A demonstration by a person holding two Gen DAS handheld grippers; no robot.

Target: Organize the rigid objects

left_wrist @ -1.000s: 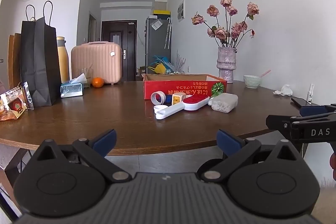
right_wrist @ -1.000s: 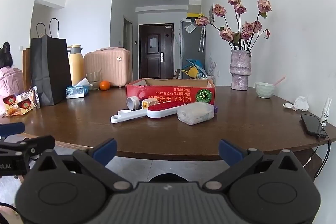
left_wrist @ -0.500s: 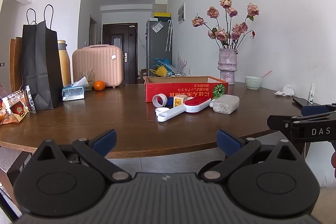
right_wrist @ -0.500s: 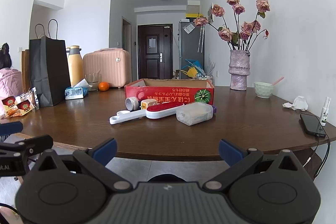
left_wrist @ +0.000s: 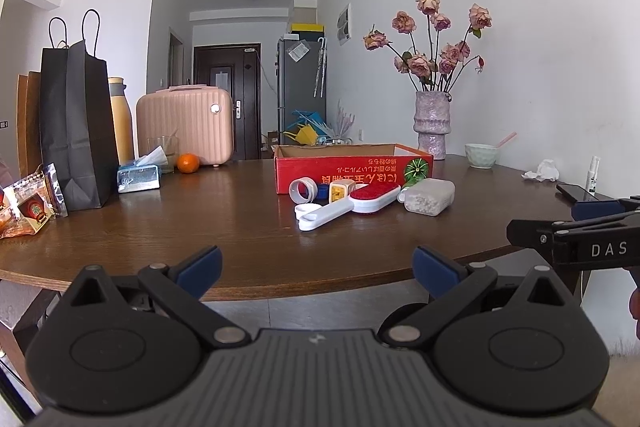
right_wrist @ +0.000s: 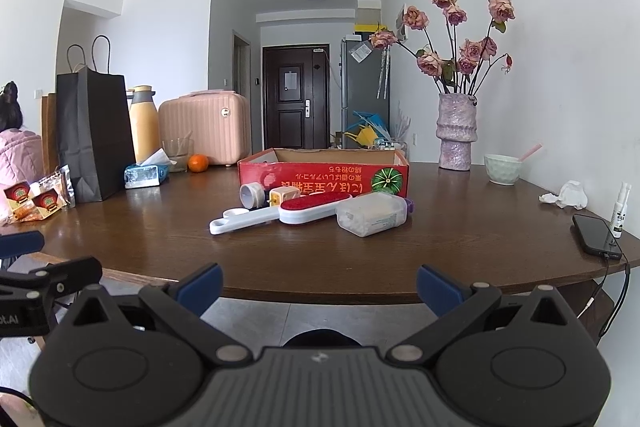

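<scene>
Both tongs hang off the near edge of the brown surface (right_wrist: 440,247), short of any object. The left tongs (left_wrist: 316,267) stand spread wide with nothing between the blue pads, and the right tongs (right_wrist: 318,283) are spread just as wide and empty too. In the left wrist view the right tool shows at 3 o'clock as a black bar lettered "DAS".

The things to sort sit in a cluster near the middle of the surface, at about 12 o'clock from both tongs. A red cardboard box (right_wrist: 324,179) lies open-topped at the back of the cluster. Right in front of it a white lint brush with a red pad (right_wrist: 280,213) lies flat, its handle pointing toward 8 o'clock. A clear plastic container (right_wrist: 370,214) lies on its side just beside the brush head, at its 3 o'clock. A short white cylinder (right_wrist: 252,195) and a small yellow-and-white block (right_wrist: 282,195) sit between the brush and the box wall.

Further off, a black paper bag (right_wrist: 94,135) stands at 10 o'clock, with a tissue pack (right_wrist: 144,174) and an orange (right_wrist: 198,163) near it. A vase of dried roses (right_wrist: 456,131) stands at 1 o'clock, a pale bowl (right_wrist: 502,169) beside it, and a phone (right_wrist: 596,233) at 3 o'clock near the edge.
</scene>
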